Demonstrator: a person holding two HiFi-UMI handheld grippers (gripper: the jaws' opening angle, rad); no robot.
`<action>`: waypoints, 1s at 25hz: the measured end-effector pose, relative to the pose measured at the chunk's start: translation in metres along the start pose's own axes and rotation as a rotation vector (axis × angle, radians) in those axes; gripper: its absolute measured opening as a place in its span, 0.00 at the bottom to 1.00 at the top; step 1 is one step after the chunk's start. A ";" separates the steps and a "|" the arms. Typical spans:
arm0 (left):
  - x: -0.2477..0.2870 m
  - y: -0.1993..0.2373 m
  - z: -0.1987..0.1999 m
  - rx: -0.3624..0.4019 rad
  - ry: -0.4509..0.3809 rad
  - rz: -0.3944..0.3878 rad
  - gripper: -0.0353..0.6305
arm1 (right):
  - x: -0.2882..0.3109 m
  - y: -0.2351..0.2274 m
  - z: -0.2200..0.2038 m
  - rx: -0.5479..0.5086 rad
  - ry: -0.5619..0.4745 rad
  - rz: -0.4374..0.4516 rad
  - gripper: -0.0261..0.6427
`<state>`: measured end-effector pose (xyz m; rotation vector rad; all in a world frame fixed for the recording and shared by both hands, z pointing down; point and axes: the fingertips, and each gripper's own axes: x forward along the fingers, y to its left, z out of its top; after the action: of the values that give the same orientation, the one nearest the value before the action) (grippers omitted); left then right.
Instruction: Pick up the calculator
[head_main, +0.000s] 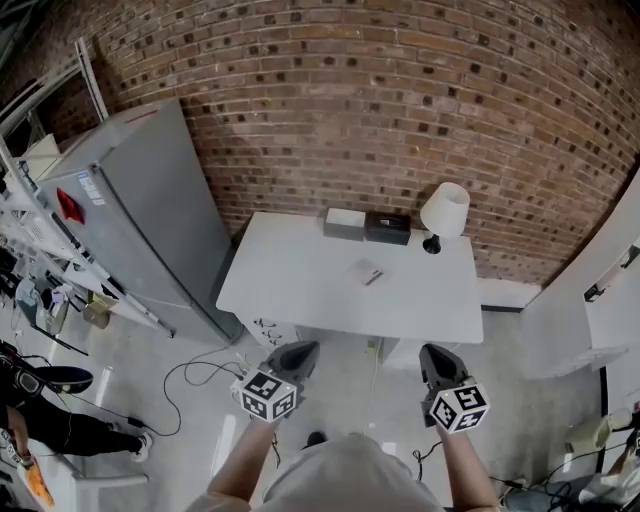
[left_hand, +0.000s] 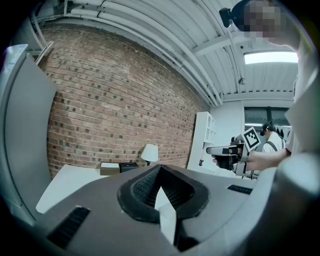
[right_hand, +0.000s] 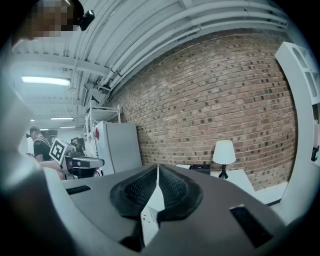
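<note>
The calculator (head_main: 366, 272), a small flat grey slab, lies near the middle of the white table (head_main: 300, 285). Both grippers hang in front of the person, short of the table's near edge and well apart from the calculator. My left gripper (head_main: 297, 353) has its jaws together with nothing between them, as the left gripper view (left_hand: 160, 169) shows. My right gripper (head_main: 437, 356) is likewise shut and empty (right_hand: 158, 167). Both point at the brick wall, about level. In the gripper views the jaws hide the calculator.
A white lamp (head_main: 445, 212), a grey box (head_main: 345, 223) and a black box (head_main: 388, 228) stand along the table's back edge by the brick wall. A grey fridge (head_main: 140, 220) is at the left, a white shelf unit (head_main: 600, 290) at the right. Cables (head_main: 200, 375) lie on the floor.
</note>
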<state>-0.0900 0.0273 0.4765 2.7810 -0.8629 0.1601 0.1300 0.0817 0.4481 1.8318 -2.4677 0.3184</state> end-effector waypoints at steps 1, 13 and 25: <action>0.000 -0.001 -0.001 -0.001 0.000 0.002 0.07 | 0.000 -0.001 -0.001 0.008 0.001 0.002 0.09; 0.005 -0.015 -0.007 -0.016 0.010 0.035 0.07 | -0.006 -0.010 -0.006 0.047 0.015 0.067 0.25; 0.010 -0.034 -0.016 -0.014 0.017 0.087 0.07 | -0.014 -0.029 -0.019 0.056 0.027 0.126 0.27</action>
<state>-0.0632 0.0527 0.4879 2.7261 -0.9781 0.1905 0.1604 0.0910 0.4682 1.6829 -2.5868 0.4194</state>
